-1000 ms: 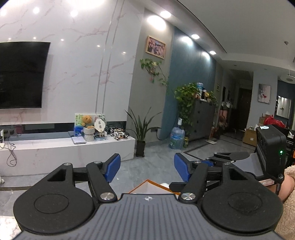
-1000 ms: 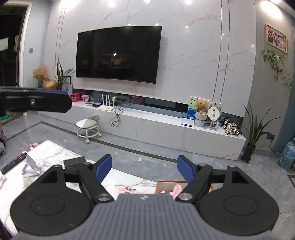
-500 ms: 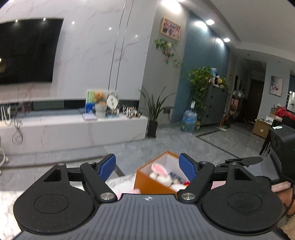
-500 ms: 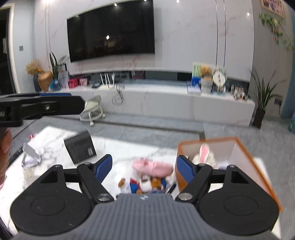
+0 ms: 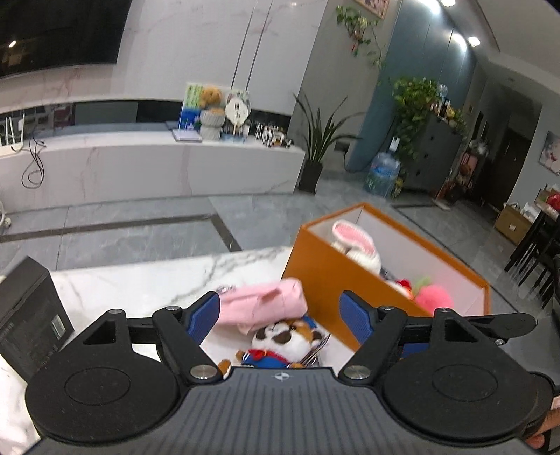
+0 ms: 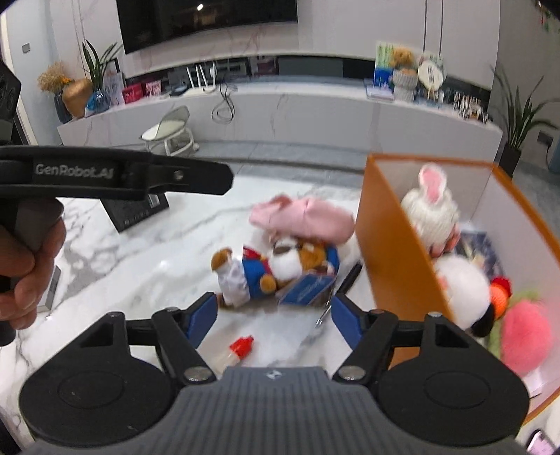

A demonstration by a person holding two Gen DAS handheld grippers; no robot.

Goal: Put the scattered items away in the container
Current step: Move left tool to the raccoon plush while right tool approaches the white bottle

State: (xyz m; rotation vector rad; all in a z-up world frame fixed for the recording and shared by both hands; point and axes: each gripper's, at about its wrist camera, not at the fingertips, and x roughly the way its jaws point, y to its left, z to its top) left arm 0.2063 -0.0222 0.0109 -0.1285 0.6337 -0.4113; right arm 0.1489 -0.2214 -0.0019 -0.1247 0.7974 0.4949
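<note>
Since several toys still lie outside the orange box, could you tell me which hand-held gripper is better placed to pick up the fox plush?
Probably the right hand-held gripper: its open, empty jaws frame the fox plush beside the orange box. The left hand-held gripper, also open, faces the pink pouch.

table [image 6: 147, 266]: glossy marble | plush toy [image 6: 276, 269]: fuzzy cloth | orange box [image 6: 395, 252]: smooth matt card

a dark television [image 6: 206, 17] hangs on the white marble-veined wall [image 5: 196, 45] at the top of the frame, above a long white low cabinet [image 5: 157, 168]. grey tiled floor [image 5: 140, 227] spans mid-frame; a blue-grey wall [image 5: 420, 87] with ceiling spotlights [image 5: 473, 41] occupies the upper right.
</note>
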